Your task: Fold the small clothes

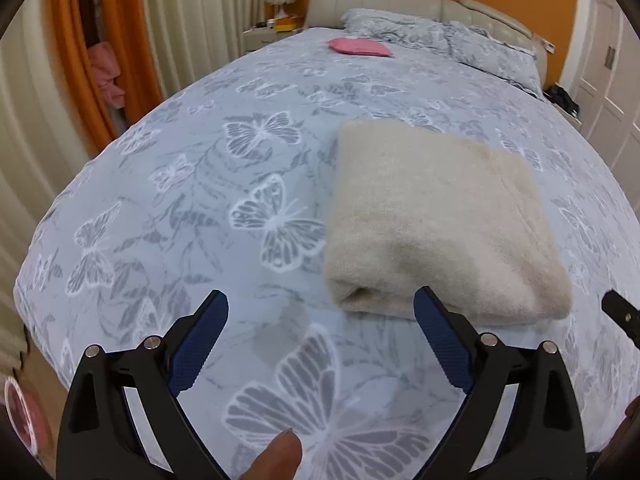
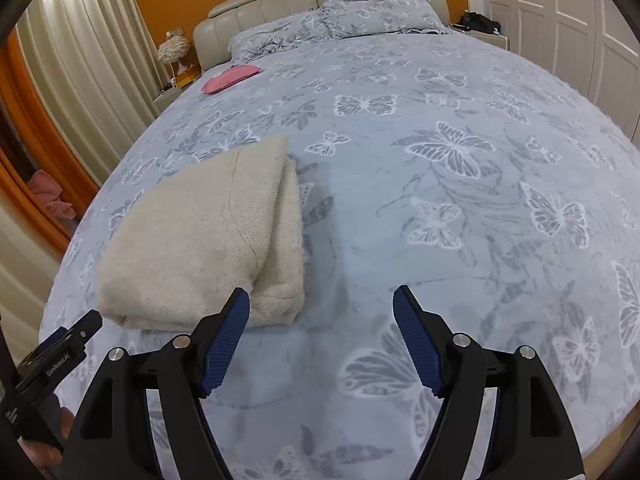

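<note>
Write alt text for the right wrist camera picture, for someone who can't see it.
A folded cream garment lies on a blue butterfly-print bedspread, left of the open, empty right gripper. A small pink item sits farther up the bed near the pillows.

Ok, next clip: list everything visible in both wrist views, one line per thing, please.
folded garment: one, cream, fluffy, on the bed's near part
pink item: one, flat, far on the bed near the pillows
bedspread: one, grey-blue with white butterflies, covering the bed
pillows: two, same print, at the headboard
headboard: one, beige, padded
curtains: cream and orange, left side
left gripper: open, empty, above the bedspread
right gripper: open, empty, beside the garment
</note>
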The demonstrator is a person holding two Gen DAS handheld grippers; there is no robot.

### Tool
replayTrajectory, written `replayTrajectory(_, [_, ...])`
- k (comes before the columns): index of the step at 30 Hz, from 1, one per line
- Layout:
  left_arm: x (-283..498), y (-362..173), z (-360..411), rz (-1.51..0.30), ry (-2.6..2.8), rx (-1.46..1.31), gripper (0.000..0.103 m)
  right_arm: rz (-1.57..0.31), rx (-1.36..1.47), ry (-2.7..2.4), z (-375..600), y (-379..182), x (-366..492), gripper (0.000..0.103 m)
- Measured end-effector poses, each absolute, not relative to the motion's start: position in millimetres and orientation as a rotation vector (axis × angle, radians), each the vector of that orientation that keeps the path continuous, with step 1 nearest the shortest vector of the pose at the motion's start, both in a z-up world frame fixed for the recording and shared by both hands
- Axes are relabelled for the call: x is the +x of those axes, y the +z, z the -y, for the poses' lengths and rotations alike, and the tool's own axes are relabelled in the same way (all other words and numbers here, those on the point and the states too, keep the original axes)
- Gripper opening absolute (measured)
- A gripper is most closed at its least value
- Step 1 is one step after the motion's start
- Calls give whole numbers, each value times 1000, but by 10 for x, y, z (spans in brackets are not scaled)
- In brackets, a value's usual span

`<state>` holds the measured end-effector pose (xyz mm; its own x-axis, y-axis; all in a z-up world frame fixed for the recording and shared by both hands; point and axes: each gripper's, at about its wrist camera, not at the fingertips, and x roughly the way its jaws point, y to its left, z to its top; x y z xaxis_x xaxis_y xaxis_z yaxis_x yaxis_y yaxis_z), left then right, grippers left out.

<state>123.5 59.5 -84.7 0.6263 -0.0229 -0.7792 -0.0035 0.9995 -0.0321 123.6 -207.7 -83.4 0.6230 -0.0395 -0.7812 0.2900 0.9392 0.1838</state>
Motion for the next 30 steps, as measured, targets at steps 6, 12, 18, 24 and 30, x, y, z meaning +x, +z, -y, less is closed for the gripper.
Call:
replayTrajectory(6, [1212,-835,-527,-877,-37,3,92,-860,264,-203,2004,-785,1209,74])
replayTrajectory(12, [1174,-786,-530,-850,-53,-2,92,-842,170,-195,1825,-730,1171,75])
replayTrajectory(18, [1160,-761,-524,-835,-63,6,91,-847,100,-194,1693,-734,1167,75])
replayTrajectory(24, [1128,-748,-500,-821,-64,20,91,-849,96,-196,1668,-742,1161,76])
replayTrajectory(30, [1108,-736,-468,-810,-67,37,91,-848,110,-199,1682,-729,1143,76])
